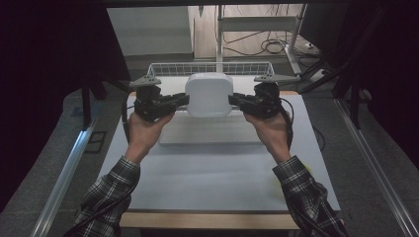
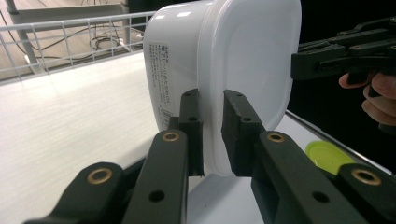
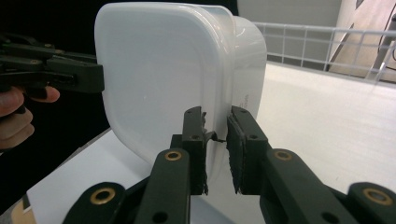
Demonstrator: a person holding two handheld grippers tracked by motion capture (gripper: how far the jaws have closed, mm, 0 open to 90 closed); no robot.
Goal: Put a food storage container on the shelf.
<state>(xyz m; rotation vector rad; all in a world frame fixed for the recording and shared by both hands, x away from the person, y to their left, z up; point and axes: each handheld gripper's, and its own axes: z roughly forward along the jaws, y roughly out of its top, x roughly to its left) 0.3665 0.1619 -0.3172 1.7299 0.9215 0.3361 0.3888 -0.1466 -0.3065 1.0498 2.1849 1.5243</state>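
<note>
**White tub held aloft by both grippers**

A white plastic tub [image 1: 209,94] with a lid sits in the upper middle of the high view, clear of the tabletop [image 1: 217,173], gripped at its two sides. The left gripper [image 1: 184,100] comes in from the left of the frame and the right gripper [image 1: 233,100] from the right, each in a hand with a plaid sleeve behind it.

In the left gripper view the tub [image 2: 224,70] stands in the upper centre, with a printed label on its side wall. The jaws are nearly closed and pinch the rim at the tub's lower edge, one pad on either face. The other gripper [image 2: 299,65] meets the tub at the right edge of the frame. A yellow-green disc [image 2: 327,156] lies on the tabletop at lower right.

In the right gripper view the tub [image 3: 159,79] takes up the upper left and centre. Here too the jaws are close together and clamp the rim near the bottom edge. The left gripper [image 3: 100,77] touches the tub's far side at the left of the frame.

Behind the tub, at the far edge of the tabletop, runs a wire basket [image 1: 168,68]. A pale flat board [image 1: 212,133] lies on the tabletop below the tub in the high view.
</note>
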